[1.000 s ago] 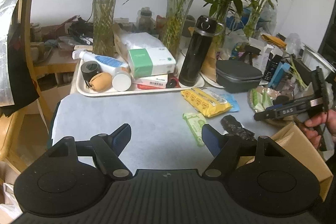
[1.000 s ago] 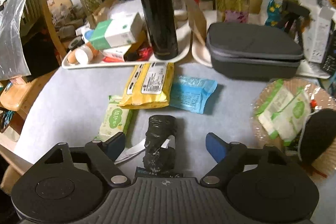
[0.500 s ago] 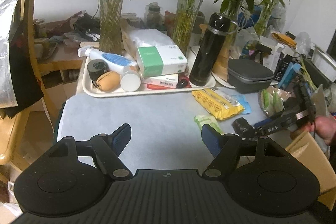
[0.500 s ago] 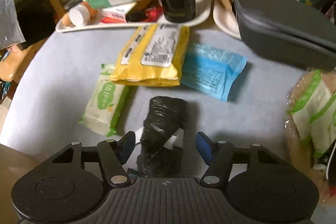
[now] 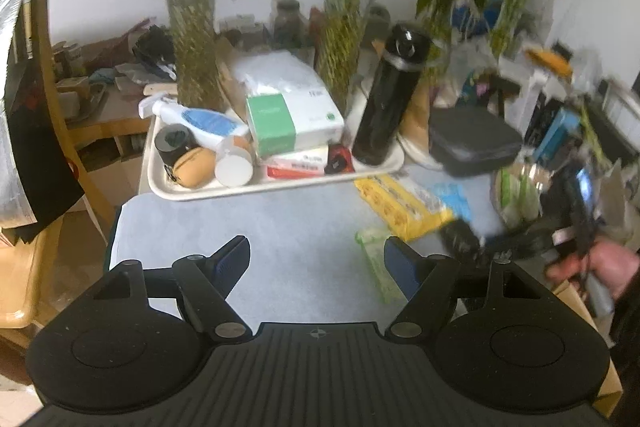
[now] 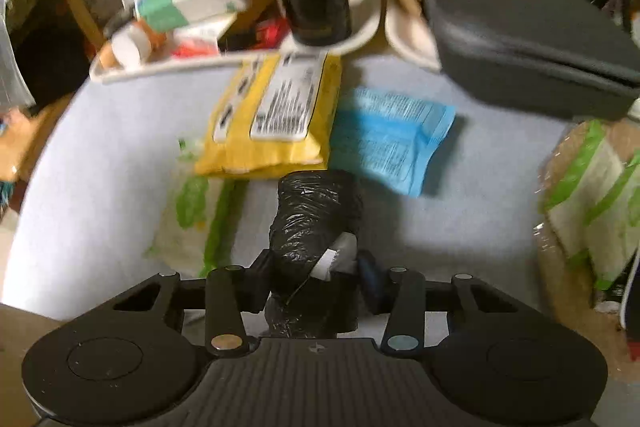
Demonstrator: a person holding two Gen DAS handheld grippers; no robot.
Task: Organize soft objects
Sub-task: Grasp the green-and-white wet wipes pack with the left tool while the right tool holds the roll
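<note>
1. Closing right gripper [image 6: 314, 269] on black plastic-wrapped roll [image 6: 316, 219]; jaws flank its near end, pads look at or just short of contact, firm grip not confirmed.
2. Hovering left gripper [image 5: 316, 261] over bare grey tabletop [image 5: 280, 223]; jaws wide, nothing between them.
3. Lying loose on the tabletop: yellow wipes pack [image 6: 276, 115], blue pouch [image 6: 392, 139], green-white pack [image 6: 192, 219]. Roll sits just beside all three, far end touching or nearly touching the yellow pack.
4. Sitting already in woven basket [image 6: 576, 163] at right: two green-white packs [image 6: 600, 195].
5. Judging progress: early to middle. Roll not yet lifted; three flat packs untouched. Basket as destination is a guess.
</note>
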